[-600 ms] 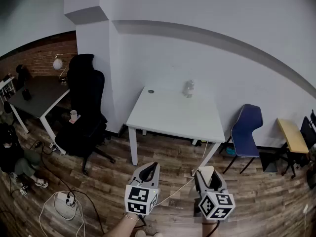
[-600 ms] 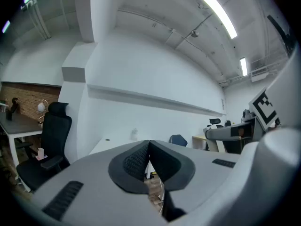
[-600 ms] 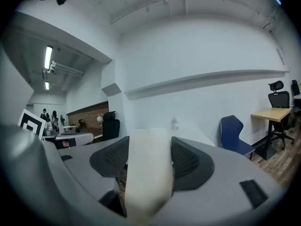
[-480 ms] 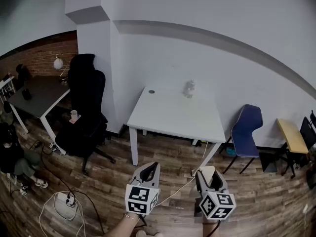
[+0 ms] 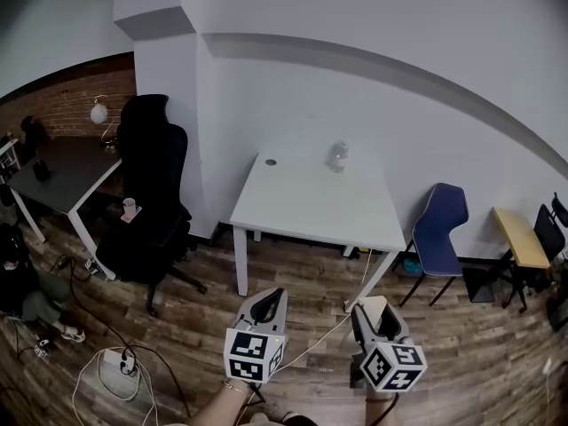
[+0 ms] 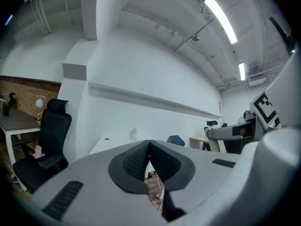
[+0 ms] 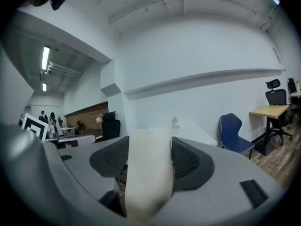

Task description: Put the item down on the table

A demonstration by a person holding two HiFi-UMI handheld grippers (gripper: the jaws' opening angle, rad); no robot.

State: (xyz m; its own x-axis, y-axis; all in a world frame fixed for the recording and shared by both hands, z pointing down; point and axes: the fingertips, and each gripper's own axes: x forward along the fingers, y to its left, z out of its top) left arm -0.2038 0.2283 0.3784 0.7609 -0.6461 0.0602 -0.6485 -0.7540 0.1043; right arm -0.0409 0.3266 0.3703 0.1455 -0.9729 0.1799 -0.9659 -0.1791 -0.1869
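Note:
A white table (image 5: 311,209) stands against the wall ahead, with a small clear bottle (image 5: 337,156) near its far edge. My right gripper (image 5: 374,316) is low and short of the table, over the wood floor. It is shut on a cream, flat-sided item (image 5: 369,305), and in the right gripper view this item (image 7: 148,173) fills the gap between the dark pads (image 7: 187,160). My left gripper (image 5: 274,297) hangs beside it at the same height. Its jaws meet in the left gripper view (image 6: 149,143), with nothing between them.
A black office chair (image 5: 151,189) stands left of the table and a blue chair (image 5: 441,224) right of it. Farther off are a dark desk (image 5: 67,171) and a yellow-topped table (image 5: 522,240). Cables and a power strip (image 5: 120,362) lie on the floor, near a seated person (image 5: 22,278).
The head view has shifted slightly. Both grippers stay where they were, and the right one still holds the cream item.

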